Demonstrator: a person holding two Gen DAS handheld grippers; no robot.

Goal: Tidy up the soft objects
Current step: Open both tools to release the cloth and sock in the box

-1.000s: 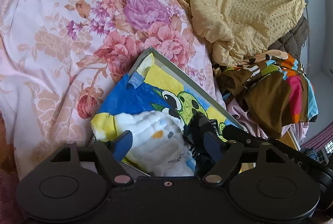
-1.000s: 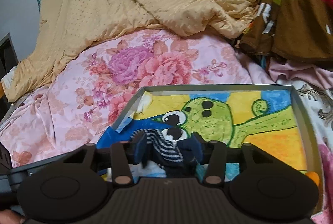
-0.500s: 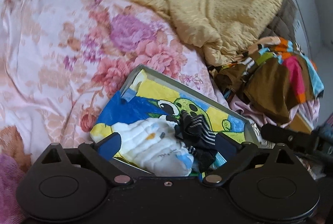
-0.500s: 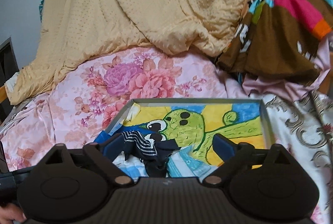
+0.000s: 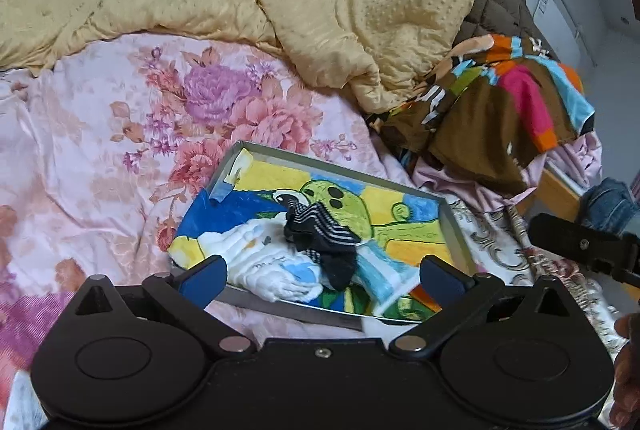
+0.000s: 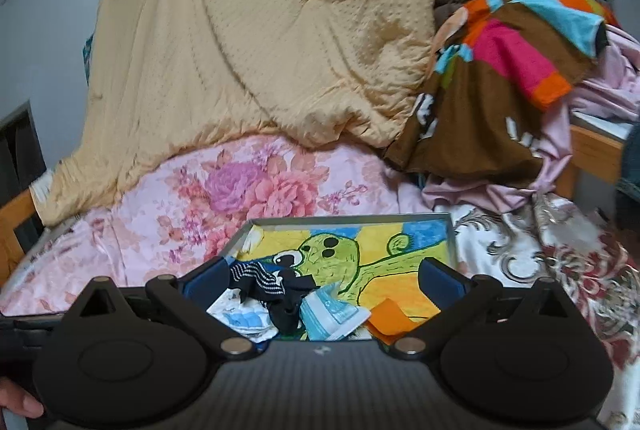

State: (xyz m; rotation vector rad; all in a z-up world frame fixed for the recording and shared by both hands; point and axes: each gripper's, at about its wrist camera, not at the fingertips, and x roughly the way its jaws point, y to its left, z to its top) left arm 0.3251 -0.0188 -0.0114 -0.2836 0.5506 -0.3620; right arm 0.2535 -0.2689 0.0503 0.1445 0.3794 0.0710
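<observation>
A grey tray lined with a painted green cartoon figure lies on the bed. In its near corner sits a pile of socks: a white one with a dark striped one on top. My left gripper hangs above and behind the pile, its jaws opening wide, and the pads touch nothing. My right gripper is also drawn back, jaws opening and not pressing on anything. Beyond it lie the dark striped sock, the white sock and a light blue striped sock, inside the tray.
A yellow quilt is heaped behind the tray on a pink floral sheet. A brown, multicoloured garment is piled at the right, over pale pink cloth. An orange scrap lies in the tray. A wooden bed frame shows at far right.
Both grippers have drawn back and up from the tray while their jaws spread wide. The white sock and the dark striped sock were let go and lie in the tray.
</observation>
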